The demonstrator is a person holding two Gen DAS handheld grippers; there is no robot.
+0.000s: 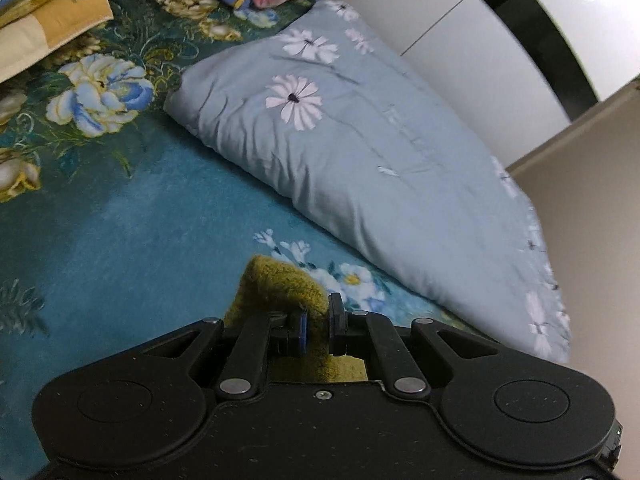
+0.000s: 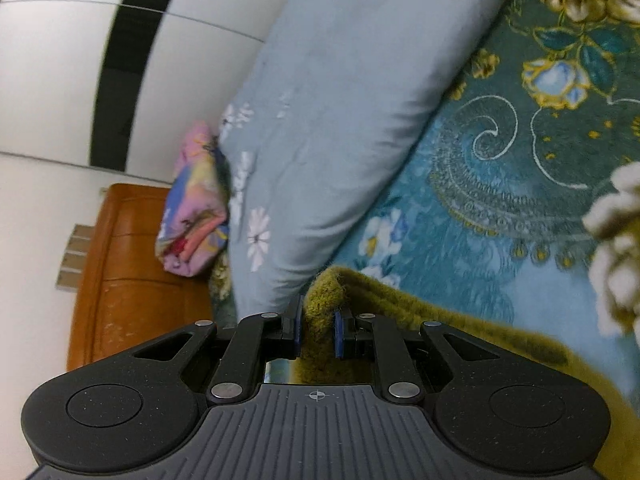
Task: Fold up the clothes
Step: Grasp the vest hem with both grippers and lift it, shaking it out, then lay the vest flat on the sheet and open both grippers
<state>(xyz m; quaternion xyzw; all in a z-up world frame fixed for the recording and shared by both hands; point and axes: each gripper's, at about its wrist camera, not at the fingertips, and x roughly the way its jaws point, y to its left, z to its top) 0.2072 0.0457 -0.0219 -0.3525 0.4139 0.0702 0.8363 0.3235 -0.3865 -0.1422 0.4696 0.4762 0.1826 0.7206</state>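
Note:
An olive-green fuzzy garment (image 1: 276,284) rises between the fingers of my left gripper (image 1: 318,328), which is shut on a bunched edge of it above the teal floral bedspread (image 1: 132,220). In the right wrist view the same olive garment (image 2: 420,308) runs from the lower right up into my right gripper (image 2: 318,332), which is shut on a folded corner of it. A white fluffy patch (image 2: 616,216) of the garment shows at the right edge. Most of the garment is hidden below both grippers.
A pale blue quilt with white daisies (image 1: 360,152) lies folded along the bed beside a white wall (image 1: 500,60). A pink patterned folded cloth (image 2: 196,200) sits by an orange-brown headboard (image 2: 128,272). Yellowish folded bedding (image 1: 48,20) lies at the far left.

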